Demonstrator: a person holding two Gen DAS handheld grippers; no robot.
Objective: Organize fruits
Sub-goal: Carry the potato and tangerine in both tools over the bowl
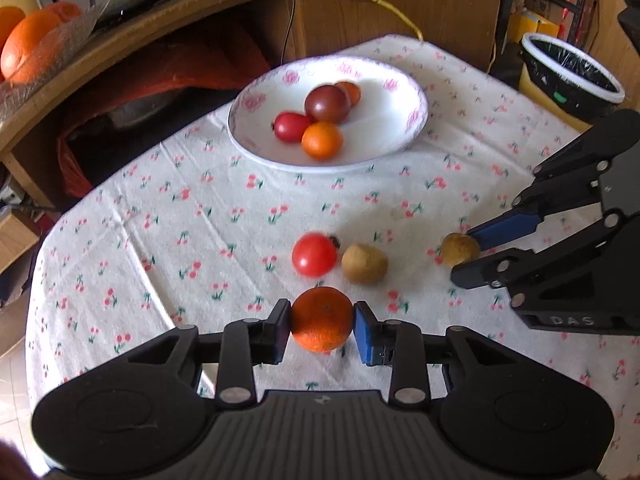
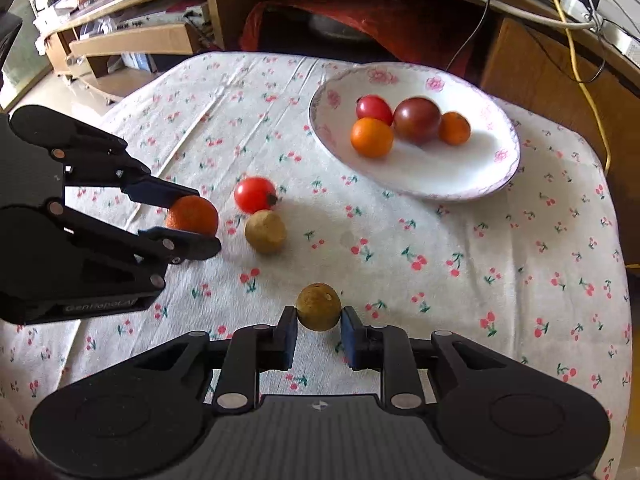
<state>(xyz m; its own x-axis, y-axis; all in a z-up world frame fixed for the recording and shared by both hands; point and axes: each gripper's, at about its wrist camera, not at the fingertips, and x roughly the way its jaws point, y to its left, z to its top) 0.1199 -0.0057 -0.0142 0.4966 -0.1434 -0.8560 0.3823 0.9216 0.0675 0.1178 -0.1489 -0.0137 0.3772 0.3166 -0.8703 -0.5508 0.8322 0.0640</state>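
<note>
My left gripper [image 1: 322, 326] is shut on an orange mandarin [image 1: 322, 319], low over the cherry-print cloth; the right wrist view shows this gripper [image 2: 206, 219] and mandarin [image 2: 192, 216] at the left. My right gripper [image 2: 319, 326] is shut on a small brown fruit [image 2: 319, 307]; the left wrist view has that gripper [image 1: 462, 254] and fruit [image 1: 460, 249] at the right. Between them a red tomato [image 1: 314, 254] and a second brown fruit [image 1: 365, 263] lie touching on the cloth. Beyond, a white flowered plate [image 1: 384, 120] holds several small fruits.
A bin with a black liner [image 1: 572, 76] stands past the table's far right corner. A cardboard box [image 1: 400, 12] and a curved wooden shelf [image 1: 120, 44] with large oranges [image 1: 28, 40] lie behind. The cloth-covered table drops off at the left and far edges.
</note>
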